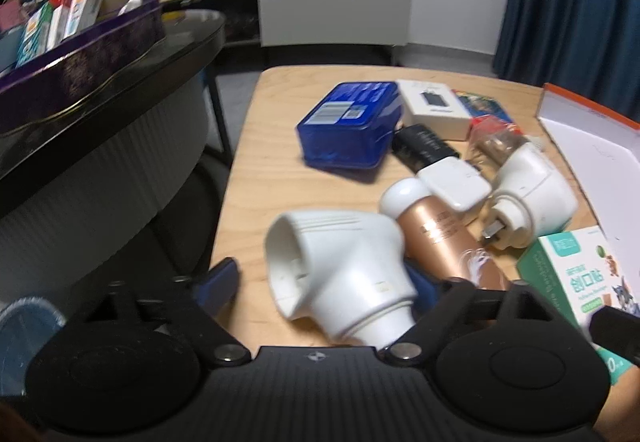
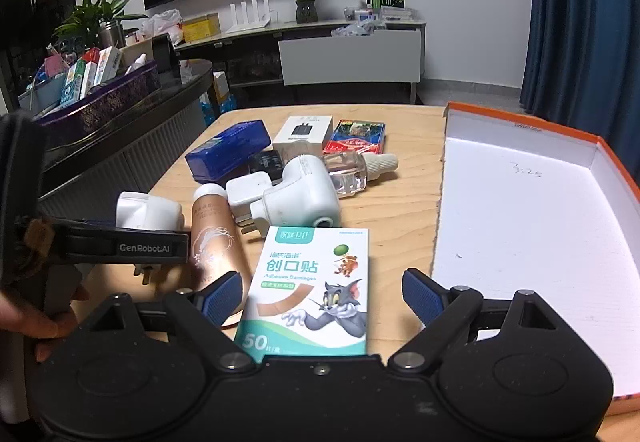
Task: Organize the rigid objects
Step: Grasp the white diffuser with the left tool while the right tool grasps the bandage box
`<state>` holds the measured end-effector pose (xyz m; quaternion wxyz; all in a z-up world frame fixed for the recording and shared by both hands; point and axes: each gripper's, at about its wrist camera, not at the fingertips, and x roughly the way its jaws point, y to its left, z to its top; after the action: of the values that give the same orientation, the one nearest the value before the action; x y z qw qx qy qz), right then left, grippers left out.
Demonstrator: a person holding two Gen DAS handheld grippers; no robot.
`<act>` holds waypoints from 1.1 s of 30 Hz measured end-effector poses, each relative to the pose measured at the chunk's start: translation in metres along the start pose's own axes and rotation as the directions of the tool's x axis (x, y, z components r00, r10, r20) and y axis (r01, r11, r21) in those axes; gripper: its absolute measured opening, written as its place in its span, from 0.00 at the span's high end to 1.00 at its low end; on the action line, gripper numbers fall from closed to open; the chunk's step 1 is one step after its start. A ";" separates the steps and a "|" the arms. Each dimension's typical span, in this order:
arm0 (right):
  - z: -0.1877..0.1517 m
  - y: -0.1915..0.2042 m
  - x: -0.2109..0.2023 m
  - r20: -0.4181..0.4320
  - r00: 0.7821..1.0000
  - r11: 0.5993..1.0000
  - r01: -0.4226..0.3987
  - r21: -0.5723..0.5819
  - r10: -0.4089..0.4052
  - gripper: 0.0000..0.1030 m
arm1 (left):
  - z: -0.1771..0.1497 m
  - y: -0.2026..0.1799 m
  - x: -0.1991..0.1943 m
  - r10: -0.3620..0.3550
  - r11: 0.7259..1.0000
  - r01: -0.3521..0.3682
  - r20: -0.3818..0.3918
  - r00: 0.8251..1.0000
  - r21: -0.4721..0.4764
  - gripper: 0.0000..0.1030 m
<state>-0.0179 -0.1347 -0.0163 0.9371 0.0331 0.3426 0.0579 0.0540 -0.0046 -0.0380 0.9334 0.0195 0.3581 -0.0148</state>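
Note:
A white plug-in device [image 1: 340, 274] lies at the near edge of the wooden table [image 1: 272, 170], between the jaws of my left gripper [image 1: 324, 278]. The left pad [image 1: 226, 276] stands clear of it; the right pad is hidden behind it. My right gripper [image 2: 320, 294] is open, with a green and white bandage box [image 2: 312, 278] lying flat between its blue pads, untouched on both sides. An open white box with an orange rim [image 2: 520, 202] sits to the right.
A gold tube [image 2: 214, 242], a white adapter [image 2: 246, 194], a second white plug-in device [image 2: 300, 194], a clear bottle [image 2: 352, 170], a blue tin [image 2: 228, 150], a white charger box [image 2: 304, 132] and a red packet [image 2: 356, 136] crowd the table. A purple tray [image 1: 80, 58] stands on the left.

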 end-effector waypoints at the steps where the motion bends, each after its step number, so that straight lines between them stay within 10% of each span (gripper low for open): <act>1: 0.001 0.001 0.003 -0.006 1.000 1.000 0.002 0.002 -0.002 0.01 | 0.000 -0.002 -0.001 -0.011 1.000 0.011 0.014 1.000 0.010 0.32; 11: 0.007 0.008 0.040 -0.107 0.991 0.996 0.078 -0.033 -0.081 0.01 | -0.006 -0.001 -0.006 -0.049 0.999 0.050 0.026 0.998 -0.003 0.33; 16: 0.009 0.004 0.046 -0.103 0.990 0.994 0.095 -0.049 -0.100 0.19 | -0.005 0.001 -0.018 -0.051 0.999 0.052 0.049 0.998 -0.013 0.33; 33: 0.040 -0.055 -0.043 0.107 0.984 0.990 0.138 0.040 -0.142 0.19 | 0.016 -0.034 -0.077 -0.156 0.988 0.157 0.135 0.979 0.001 0.33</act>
<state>-0.0199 -0.1957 0.0356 0.9556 0.0274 0.2931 -0.0157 0.0054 -0.0385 0.0244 0.9514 -0.0142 0.2949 -0.0879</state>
